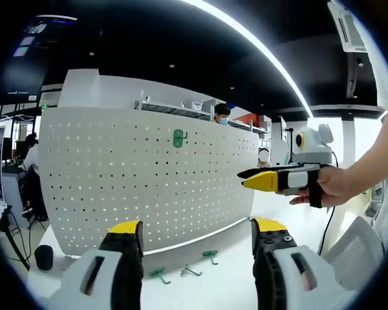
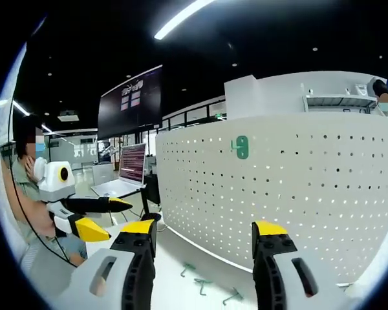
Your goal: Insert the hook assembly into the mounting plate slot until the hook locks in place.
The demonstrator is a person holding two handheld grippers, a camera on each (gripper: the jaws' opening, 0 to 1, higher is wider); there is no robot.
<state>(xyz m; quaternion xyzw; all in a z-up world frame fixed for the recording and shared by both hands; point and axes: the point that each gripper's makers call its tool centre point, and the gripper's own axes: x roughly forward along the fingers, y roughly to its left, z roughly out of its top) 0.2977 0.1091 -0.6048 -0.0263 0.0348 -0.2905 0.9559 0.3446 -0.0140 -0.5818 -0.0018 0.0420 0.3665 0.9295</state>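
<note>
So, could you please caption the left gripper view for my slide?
Open left gripper faces white pegboard bearing one green hook; three more hooks lie on the table.

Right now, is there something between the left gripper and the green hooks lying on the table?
Nothing visible. The left gripper is open above the white table, and the three loose hooks lie uncovered before the pegboard.

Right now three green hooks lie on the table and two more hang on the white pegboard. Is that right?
Not quite. Only one green hook hangs on the pegboard, as the left gripper view shows. Three green hooks do lie on the table.
</note>
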